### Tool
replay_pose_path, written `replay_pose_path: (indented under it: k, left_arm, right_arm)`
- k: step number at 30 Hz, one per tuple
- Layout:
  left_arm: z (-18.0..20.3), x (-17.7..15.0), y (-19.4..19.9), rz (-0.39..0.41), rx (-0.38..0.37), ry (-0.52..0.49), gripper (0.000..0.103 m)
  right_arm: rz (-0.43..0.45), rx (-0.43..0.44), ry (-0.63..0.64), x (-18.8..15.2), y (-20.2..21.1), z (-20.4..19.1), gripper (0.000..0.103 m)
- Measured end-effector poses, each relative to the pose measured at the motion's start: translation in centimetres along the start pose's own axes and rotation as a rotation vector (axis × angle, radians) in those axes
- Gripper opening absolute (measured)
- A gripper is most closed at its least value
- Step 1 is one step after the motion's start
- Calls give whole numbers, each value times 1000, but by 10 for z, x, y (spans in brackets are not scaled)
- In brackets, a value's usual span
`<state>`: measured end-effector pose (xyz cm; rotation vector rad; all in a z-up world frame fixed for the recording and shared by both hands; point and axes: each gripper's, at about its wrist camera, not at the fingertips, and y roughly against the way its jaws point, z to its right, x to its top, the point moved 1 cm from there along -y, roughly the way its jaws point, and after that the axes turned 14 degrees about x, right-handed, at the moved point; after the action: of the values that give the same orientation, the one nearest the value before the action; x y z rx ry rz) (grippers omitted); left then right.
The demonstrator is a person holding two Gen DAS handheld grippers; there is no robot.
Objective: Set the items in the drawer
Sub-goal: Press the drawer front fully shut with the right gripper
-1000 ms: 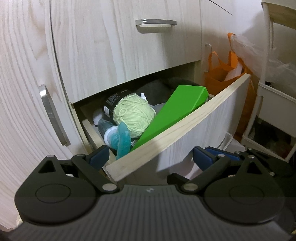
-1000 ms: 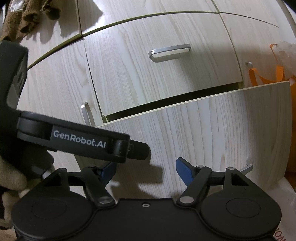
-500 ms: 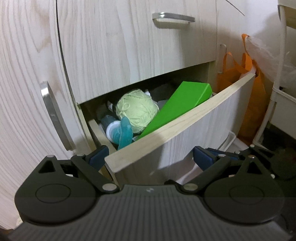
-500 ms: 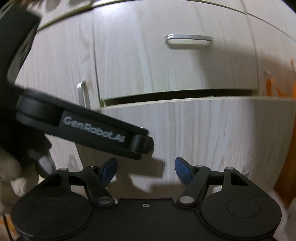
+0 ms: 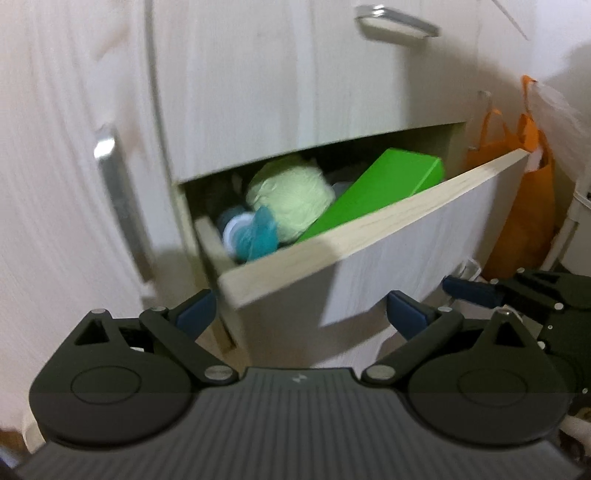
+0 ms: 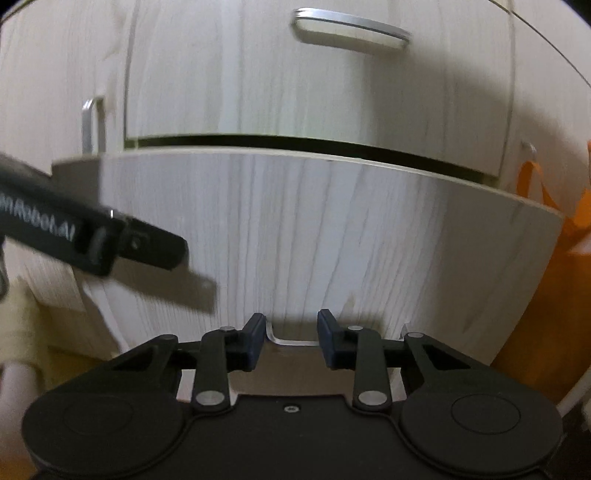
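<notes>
The lower drawer [image 5: 369, 236] of a pale wood cabinet stands partly open. Inside lie a pale green yarn ball [image 5: 291, 199], a green box [image 5: 376, 188] leaning on the front edge, and a teal and white bottle [image 5: 251, 232]. My left gripper [image 5: 299, 310] is open and empty, just in front of the drawer's left corner. My right gripper [image 6: 291, 339] faces the drawer front [image 6: 332, 240], its fingers narrowed either side of the drawer's metal handle [image 6: 295, 339] with small gaps showing. It also shows in the left wrist view [image 5: 476, 291].
A closed upper drawer with a metal handle [image 6: 351, 29] sits above. A cabinet door with a vertical handle [image 5: 114, 192] is at the left. An orange bag [image 5: 524, 206] hangs at the right beside a white rack.
The drawer has slid further in, leaving a narrower gap. My right gripper has moved up to the drawer front and its fingers have narrowed around the handle. The left gripper shifted slightly.
</notes>
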<state>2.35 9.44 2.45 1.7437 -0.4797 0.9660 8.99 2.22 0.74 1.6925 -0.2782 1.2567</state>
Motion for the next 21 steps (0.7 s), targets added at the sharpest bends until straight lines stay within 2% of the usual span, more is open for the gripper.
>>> replay_pose_path:
  k: [2,5,7,10,15,18,21]
  left_arm:
    - [-5,-12,1,-56,7,27,99]
    - [-14,-27,-2,-151,-69,79,99]
    - [-17,-32,-4,-181,-86,90,99]
    - [-13,-36,-3,-150,-53,35,99]
    - [-2,-50,3,-60,3,-68,96]
    - [1,-45,5,-18,-32,-43,95]
    - [1,-41,15,50,-29,-33,95]
  right_arm:
    - [-3,-5,24,-1,-1,-2,36]
    - [-23,-7,77,-1,-3,-6,41]
    - [-45,-9,144,-4,-5,-8,44]
    - [-65,-4,204,-6,-6,-10,48]
    - [-72,-18,224,-7,-7,-9,48]
    - [-65,-7,195,-5,-6,-5,48]
    - [-60,5,176,-1,-8,0,48]
